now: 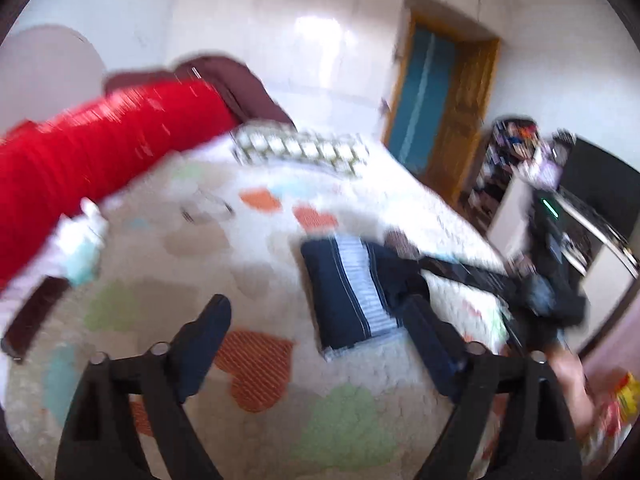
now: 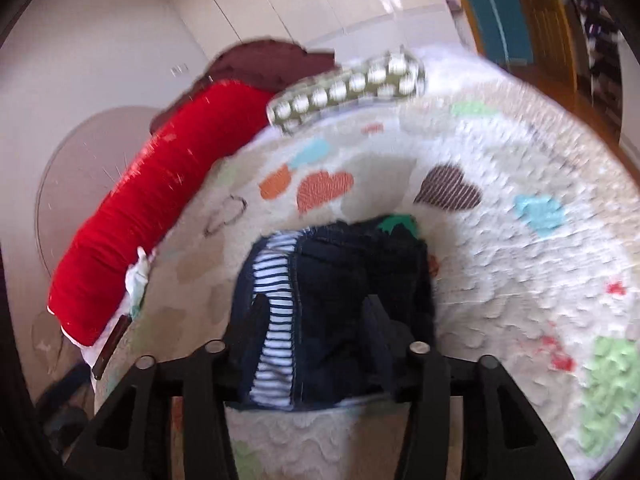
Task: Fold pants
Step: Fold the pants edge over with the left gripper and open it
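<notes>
Pants [image 2: 340,312] lie folded on my quilt [image 2: 520,280], navy with a striped panel. My right tongs [image 2: 316,320] hang over them, jaws apart, pressing nothing. My left tongs [image 1: 316,332] stand wide and empty beside them. Farther back lies a red bolster [image 1: 100,148].

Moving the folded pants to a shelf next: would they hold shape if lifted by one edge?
Probably not. The pants are soft cloth in loose layers, so they would likely sag and unfold. On the textured quilt, pushing would probably bunch them.
</notes>
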